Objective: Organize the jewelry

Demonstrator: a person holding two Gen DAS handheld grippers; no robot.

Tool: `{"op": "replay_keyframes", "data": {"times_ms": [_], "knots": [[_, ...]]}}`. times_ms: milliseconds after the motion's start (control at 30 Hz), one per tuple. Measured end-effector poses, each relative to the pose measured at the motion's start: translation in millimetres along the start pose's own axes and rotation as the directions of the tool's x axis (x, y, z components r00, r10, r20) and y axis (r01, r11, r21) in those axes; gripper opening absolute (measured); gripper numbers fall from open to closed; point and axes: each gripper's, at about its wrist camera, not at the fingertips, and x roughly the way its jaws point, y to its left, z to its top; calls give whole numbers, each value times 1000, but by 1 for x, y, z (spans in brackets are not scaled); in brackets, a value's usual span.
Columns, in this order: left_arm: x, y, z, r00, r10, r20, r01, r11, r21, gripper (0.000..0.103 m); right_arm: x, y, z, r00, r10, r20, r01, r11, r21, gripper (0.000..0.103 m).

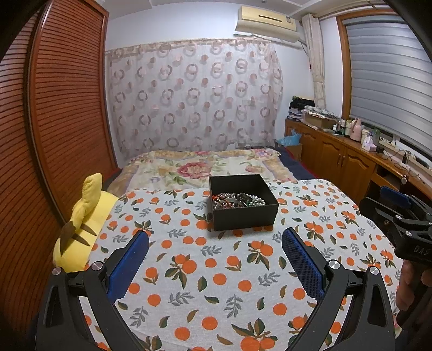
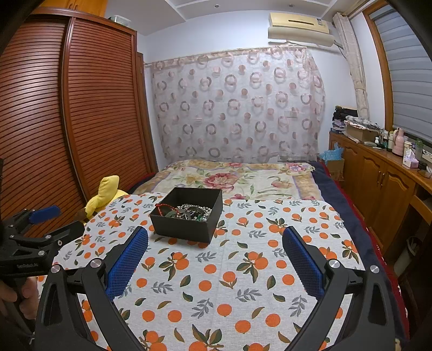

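Plainly, the left gripper [image 1: 215,252] and right gripper [image 2: 215,252] gape wide (both empty), short of the jewelry box [image 1: 243,202].

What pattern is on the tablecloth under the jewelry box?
Oranges with green and grey leaves on a white tablecloth, clearest in the right wrist view.

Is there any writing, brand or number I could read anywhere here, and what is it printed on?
"DAS": raised letters on the black body of the right gripper, at the left camera's edge; the word runs out of frame.
Small white print on the left gripper body, seen from the right camera: too blurred to read.
Sticker on the air conditioner: too small to read.
Bottles and tissue box on the sideboard: labels unreadable.
The black box shows no writing.
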Motion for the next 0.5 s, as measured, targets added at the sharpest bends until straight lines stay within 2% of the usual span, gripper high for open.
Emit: {"op": "replay_keyframes", "data": {"times_ms": [500], "knots": [[-3, 0, 2, 1000, -2, 11, 2, 1000, -5, 95, 0, 0, 0, 1000, 0, 1, 0, 1000, 1, 100]]}}
